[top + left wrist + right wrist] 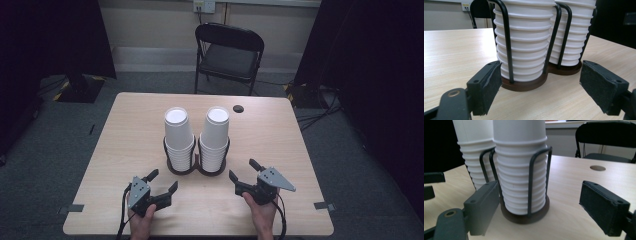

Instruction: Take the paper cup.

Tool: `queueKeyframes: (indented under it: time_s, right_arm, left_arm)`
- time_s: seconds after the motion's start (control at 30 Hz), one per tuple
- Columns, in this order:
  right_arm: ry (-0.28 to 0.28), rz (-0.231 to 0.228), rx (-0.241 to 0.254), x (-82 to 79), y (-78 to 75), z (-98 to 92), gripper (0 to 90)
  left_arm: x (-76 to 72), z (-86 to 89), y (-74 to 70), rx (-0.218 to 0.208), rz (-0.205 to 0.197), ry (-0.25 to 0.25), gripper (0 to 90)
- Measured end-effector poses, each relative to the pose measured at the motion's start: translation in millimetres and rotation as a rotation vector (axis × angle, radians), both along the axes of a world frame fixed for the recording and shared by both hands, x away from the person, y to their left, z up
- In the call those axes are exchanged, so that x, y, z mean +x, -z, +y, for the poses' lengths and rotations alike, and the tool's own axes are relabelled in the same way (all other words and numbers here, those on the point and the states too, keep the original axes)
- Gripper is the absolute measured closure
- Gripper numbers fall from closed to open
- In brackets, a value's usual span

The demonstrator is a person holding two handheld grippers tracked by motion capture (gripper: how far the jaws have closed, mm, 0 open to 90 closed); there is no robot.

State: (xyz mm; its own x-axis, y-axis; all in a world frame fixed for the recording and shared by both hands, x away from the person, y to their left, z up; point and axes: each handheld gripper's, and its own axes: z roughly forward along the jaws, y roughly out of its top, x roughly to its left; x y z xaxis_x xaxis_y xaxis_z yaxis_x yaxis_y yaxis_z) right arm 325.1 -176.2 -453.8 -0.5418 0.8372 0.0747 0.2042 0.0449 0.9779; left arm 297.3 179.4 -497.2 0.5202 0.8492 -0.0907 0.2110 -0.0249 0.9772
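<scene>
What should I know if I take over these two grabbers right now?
Left gripper: jaws open, holding nothing, just in front of the left cup stack.
Right gripper: jaws open, holding nothing, just in front of the right cup stack.
Both stacks stand upside down in a black wire holder at the middle of the table.
Done: nothing that shows; no cup is off either stack.
Left: probably close in and take a cup.

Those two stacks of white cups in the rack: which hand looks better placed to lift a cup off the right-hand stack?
Probably the right. The right gripper sits open on the table just below the right cup stack, facing it squarely. The left gripper, also open, lies nearer the left cup stack.
</scene>
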Motion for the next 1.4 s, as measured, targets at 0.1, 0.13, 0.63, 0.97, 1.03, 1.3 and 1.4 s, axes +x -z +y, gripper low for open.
queueKeyframes:
  time_s: [0.1,0.13,0.63,0.97,1.03,1.3,1.4]
  right_arm:
    - [-0.009,-0.012,0.011,3.9,-7.8,1.5,15.3]
    - [-0.014,-0.014,0.018,5.1,-10.1,1.9,15.0]
    - [-0.108,-0.018,0.019,37.2,-45.1,18.2,13.2]
    - [-0.163,-0.043,0.006,57.4,-76.7,34.4,13.2]
    - [-0.172,-0.048,0.014,61.5,-81.6,36.7,13.1]
    - [-0.166,-0.064,0.017,74.0,-91.9,43.7,13.3]
    - [-0.185,-0.043,0.028,85.3,-94.3,47.4,13.1]
  left_arm:
    - [-0.5,-0.6,0.0,0.009,-0.006,-0.001,17.8]
    - [-0.7,-0.9,0.0,0.006,-0.006,-0.002,17.8]
    - [-0.9,-0.3,0.0,0.005,-0.01,-0.009,17.8]
    - [-1.5,-2.1,0.0,0.019,-0.013,-0.003,17.7]
    - [-1.6,-1.0,0.1,0.011,-0.013,-0.001,17.7]
    - [-2.2,-2.2,0.0,0.021,-0.021,-0.01,17.8]
    - [-2.0,-1.5,0.1,0.014,-0.016,-0.007,17.8]
